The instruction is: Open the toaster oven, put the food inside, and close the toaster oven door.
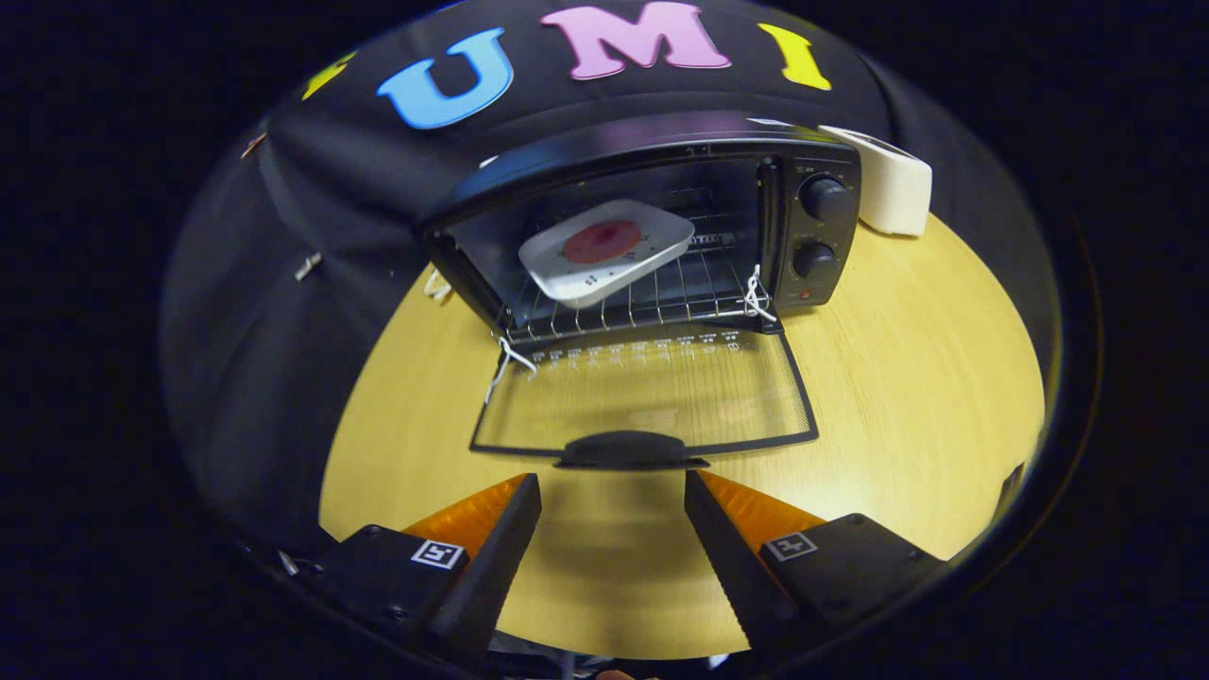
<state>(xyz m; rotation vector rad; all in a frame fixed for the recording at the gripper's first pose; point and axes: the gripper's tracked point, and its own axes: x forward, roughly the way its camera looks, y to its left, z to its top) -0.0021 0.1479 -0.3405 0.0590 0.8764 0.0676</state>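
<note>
We have the toaster oven point(652, 227) standing open at the far edge of the tabletop point(907, 378), and the food, a red round piece on a white square plate point(604, 253), already sits on the wire rack point(633, 307) inside. So the step in hand, as we judge it, is closing the glass door point(642, 397), which lies folded flat toward us with its black handle point(628, 450) just ahead of the gripper point(612, 510). The gripper's fingers stand apart and hold nothing, one to each side of the handle. We should slip under the handle's lip and lift in an arc about the hinge, slowly, since the plate looks tilted on the rack and a slam could shake it. White cords point(505, 368) tied near the hinges could catch. A white box-like object point(893, 184) stands at the oven's right side, clear of the door's path.
</note>
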